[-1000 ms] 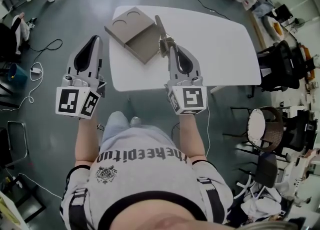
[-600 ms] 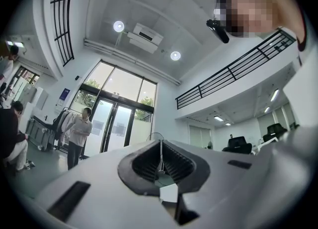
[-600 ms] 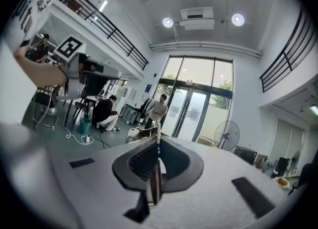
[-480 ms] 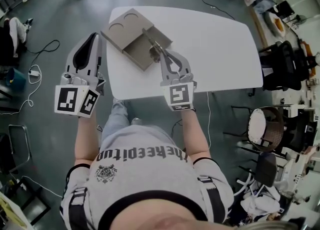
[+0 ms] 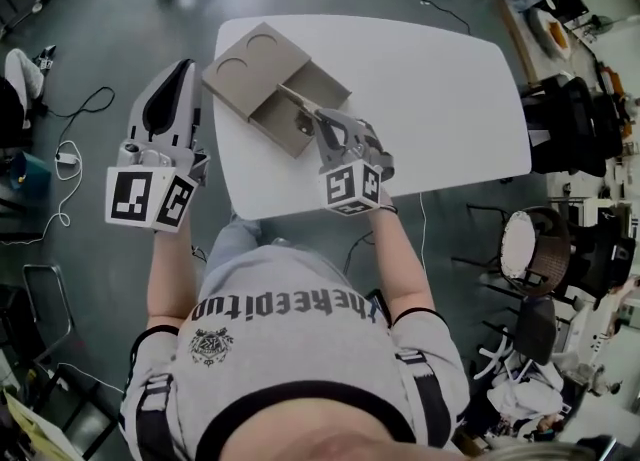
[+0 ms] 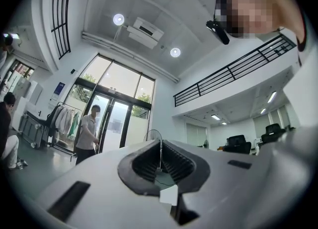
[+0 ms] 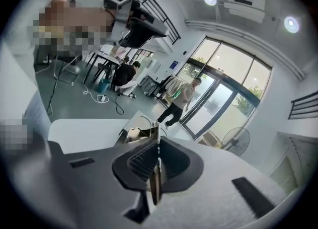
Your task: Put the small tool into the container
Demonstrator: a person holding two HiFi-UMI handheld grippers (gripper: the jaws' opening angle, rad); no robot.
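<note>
Worktop (image 5: pixel 440 99): bare surface right of the container (image 5: pixel 250 64) gives passage; the right claw (image 5: pixel 317 119) stands over the container's open compartment, blocking its near side.

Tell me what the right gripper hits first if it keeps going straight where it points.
Most likely the open compartment of the flat grey-brown container on the white table. The right gripper, jaws shut on a thin metal tool, angles down toward it. Depth is hard to judge.
</note>
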